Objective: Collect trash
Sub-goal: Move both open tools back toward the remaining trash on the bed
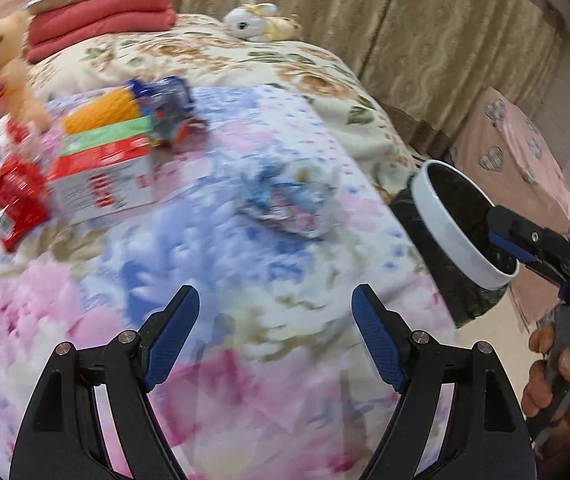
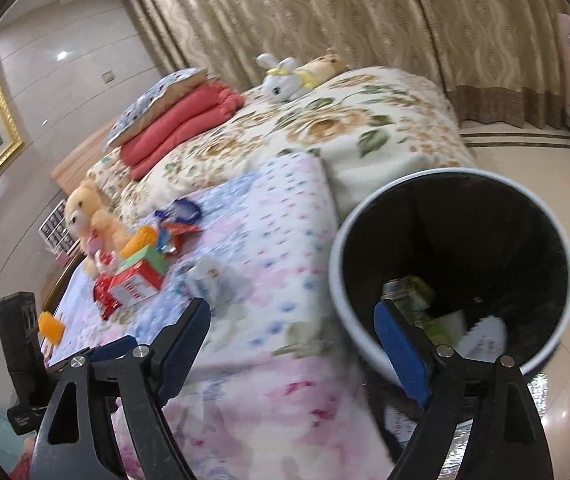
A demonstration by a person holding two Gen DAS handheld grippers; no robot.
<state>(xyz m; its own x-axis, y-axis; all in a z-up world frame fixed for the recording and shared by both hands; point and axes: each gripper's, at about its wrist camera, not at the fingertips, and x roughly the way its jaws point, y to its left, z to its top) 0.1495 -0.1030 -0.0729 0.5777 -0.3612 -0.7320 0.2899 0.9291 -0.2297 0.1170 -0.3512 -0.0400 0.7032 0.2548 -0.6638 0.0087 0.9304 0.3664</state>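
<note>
The left wrist view looks steeply down past its own tongs [image 1: 275, 336] onto the bed [image 1: 245, 208] from close above its near edge, facing the far curtain. The right wrist view sits at the bed's right corner, tilted down over the trash bin [image 2: 339, 280] beside that edge. Both share the pile of wrappers [image 1: 101, 148] near the left edge, the white rabbit toy [image 2: 285, 80] at the far edge, and the bin.

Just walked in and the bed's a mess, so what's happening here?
A person is clearing trash off the bed with two handheld grippers. Both the left gripper and right gripper are open and empty. The bin beside the bed already holds some litter. A crumpled wrapper and a pile of boxes and packets remain on the quilt.
</note>
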